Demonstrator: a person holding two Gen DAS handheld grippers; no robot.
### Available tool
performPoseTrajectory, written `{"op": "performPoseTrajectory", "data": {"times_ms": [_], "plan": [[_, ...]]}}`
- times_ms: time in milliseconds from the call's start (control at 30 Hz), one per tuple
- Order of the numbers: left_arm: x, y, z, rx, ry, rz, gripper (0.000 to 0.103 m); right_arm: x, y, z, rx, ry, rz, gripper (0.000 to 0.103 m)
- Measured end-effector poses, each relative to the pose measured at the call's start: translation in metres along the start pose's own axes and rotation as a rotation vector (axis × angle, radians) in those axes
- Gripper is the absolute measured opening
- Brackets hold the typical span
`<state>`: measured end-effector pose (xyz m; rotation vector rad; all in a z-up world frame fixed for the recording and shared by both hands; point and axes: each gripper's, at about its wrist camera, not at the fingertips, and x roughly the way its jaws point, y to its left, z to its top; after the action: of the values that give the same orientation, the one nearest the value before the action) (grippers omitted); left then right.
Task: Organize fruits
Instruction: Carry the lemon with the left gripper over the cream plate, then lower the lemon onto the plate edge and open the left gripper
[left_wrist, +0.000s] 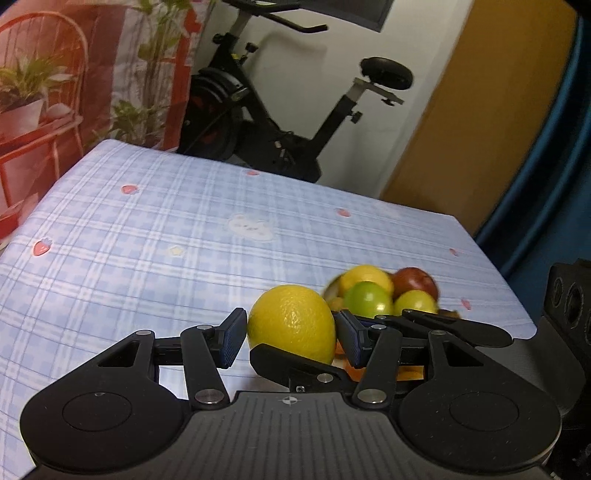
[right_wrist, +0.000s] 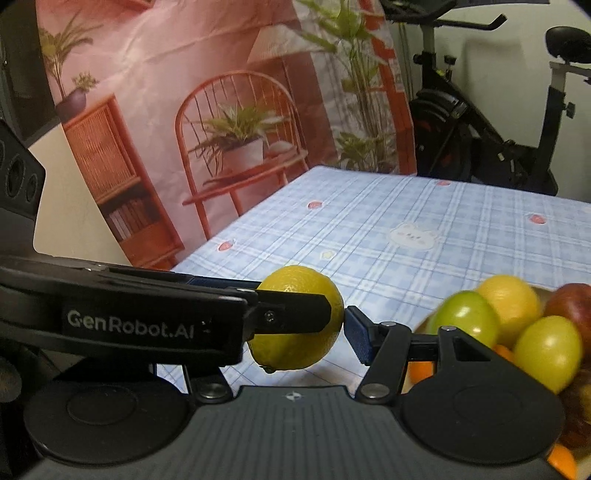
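Both tools clamp one yellow lemon (left_wrist: 291, 323) above the checked bench (left_wrist: 147, 229): left tool (left_wrist: 291, 334) and right tool (right_wrist: 295, 321) share it, likely a handover, near the fruit pile (right_wrist: 517, 325) right.

Each view looks forward and downward along its own jaws, close above the worktop (left_wrist: 147, 229) with its blue checked cloth. The left wrist view faces the exercise bike (left_wrist: 280, 122) and a wooden door (left_wrist: 476, 122). The right wrist view faces the pink printed backdrop (right_wrist: 207, 110). Both share the yellow lemon (left_wrist: 291, 323) close up, the heap of fruit (right_wrist: 517, 325), the cloth and the bike.
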<state>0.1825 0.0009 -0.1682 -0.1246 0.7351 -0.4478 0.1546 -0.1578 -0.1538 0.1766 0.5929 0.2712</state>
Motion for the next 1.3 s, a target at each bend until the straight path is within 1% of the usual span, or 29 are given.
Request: {"op": "performPoseTrajectory", "data": {"times_ms": [167,367,467,500,533,600,733,867,1000,1100,1167,1233,1300], "plan": [[0.000,-0.027,-0.009,0.046,0.019,-0.026,0.056,-0.031,-0.010,-0.011,0.045,-0.036,-0.017,0.060],[0.001,-0.052,-0.025,0.091,0.042,-0.063,0.055,-0.061,-0.027,-0.034,0.116,-0.046,-0.049,0.057],[0.000,-0.068,-0.025,0.141,0.023,-0.064,0.055,-0.072,-0.035,-0.040,0.144,-0.065,-0.049,0.054],[0.001,-0.072,-0.024,0.160,0.006,-0.068,0.055,-0.075,-0.036,-0.039,0.146,-0.077,-0.048,0.050],[0.005,-0.073,-0.025,0.172,0.000,-0.093,0.051,-0.078,-0.037,-0.039,0.144,-0.090,-0.045,0.048],[0.008,-0.075,-0.026,0.149,0.012,-0.093,0.048,-0.077,-0.037,-0.040,0.132,-0.085,-0.043,0.048],[0.008,-0.074,-0.027,0.142,0.031,-0.099,0.048,-0.077,-0.032,-0.044,0.089,-0.088,-0.027,0.048],[0.009,-0.073,-0.027,0.139,0.029,-0.103,0.048,-0.075,-0.033,-0.044,0.089,-0.089,-0.016,0.048],[0.013,-0.068,-0.018,0.115,0.039,-0.117,0.048,-0.074,-0.030,-0.044,0.066,-0.095,-0.022,0.048],[0.005,-0.054,-0.012,0.060,-0.006,-0.129,0.048,-0.074,-0.030,-0.044,0.061,-0.100,-0.030,0.048],[-0.003,-0.043,-0.009,0.029,-0.036,-0.123,0.048,-0.075,-0.030,-0.044,0.062,-0.103,-0.035,0.048],[-0.009,-0.031,-0.010,-0.014,-0.050,-0.116,0.048,-0.076,-0.031,-0.044,0.066,-0.109,-0.039,0.048],[-0.010,-0.018,-0.014,-0.054,-0.043,-0.110,0.048,-0.076,-0.035,-0.044,0.080,-0.117,-0.040,0.048]]}}
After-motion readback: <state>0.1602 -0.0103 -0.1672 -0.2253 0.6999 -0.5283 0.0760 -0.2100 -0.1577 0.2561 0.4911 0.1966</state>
